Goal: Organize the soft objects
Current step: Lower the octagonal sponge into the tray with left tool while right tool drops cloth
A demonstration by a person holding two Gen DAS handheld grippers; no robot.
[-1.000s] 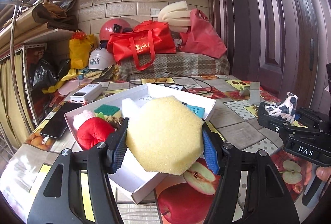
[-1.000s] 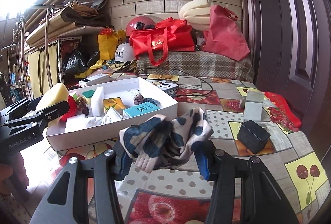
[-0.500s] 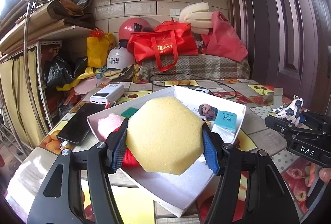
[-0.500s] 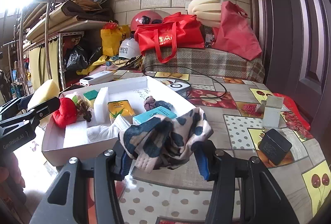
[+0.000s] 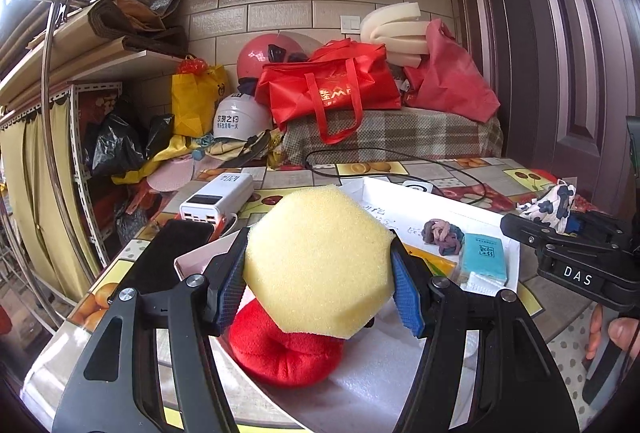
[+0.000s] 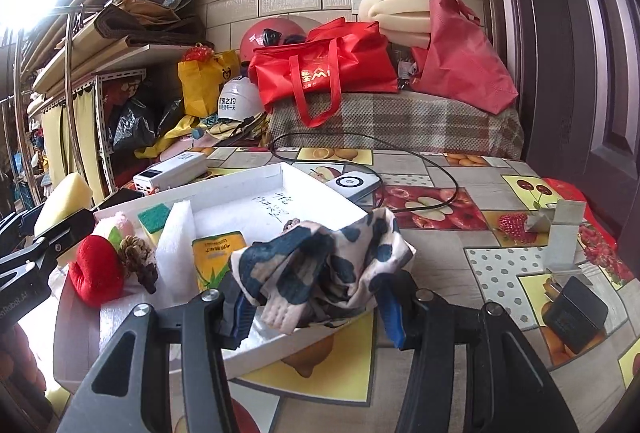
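**Q:** Jaws, both units: status and load position?

**A:** Left gripper (image 5: 318,275) is clamped on the yellow sponge (image 5: 318,261), blue pads pressing its two sides. The sponge hangs above the near left corner of the white tray (image 6: 320,189), directly over the red plush cushion (image 5: 284,349). Right gripper (image 6: 312,307) is clamped on the spotted cloth (image 6: 324,265), which bunches up between the pads above the tray's near right rim.

**Q:** Items around the loads?

**A:** Inside the tray: a white foam block (image 6: 174,245) standing upright, a pine cone (image 6: 138,257) beside the cushion, a green scouring pad (image 6: 154,217), a yellow packet (image 6: 216,253), a teal tissue pack (image 5: 482,257) and a knotted hair tie (image 5: 442,231). Left of the tray lie a black phone (image 5: 168,257) and a white power bank (image 5: 218,197). A black cable (image 6: 436,169) crosses the table (image 6: 440,273) beyond the tray's far corner.

**Q:** Edges and free room?

**A:** Bare floor shows in the far half of the tray. To its right, patterned cloth lies open up to a black adapter (image 6: 574,315) and a small grey box (image 6: 564,237) near the right edge. Bags and helmets crowd the far end.
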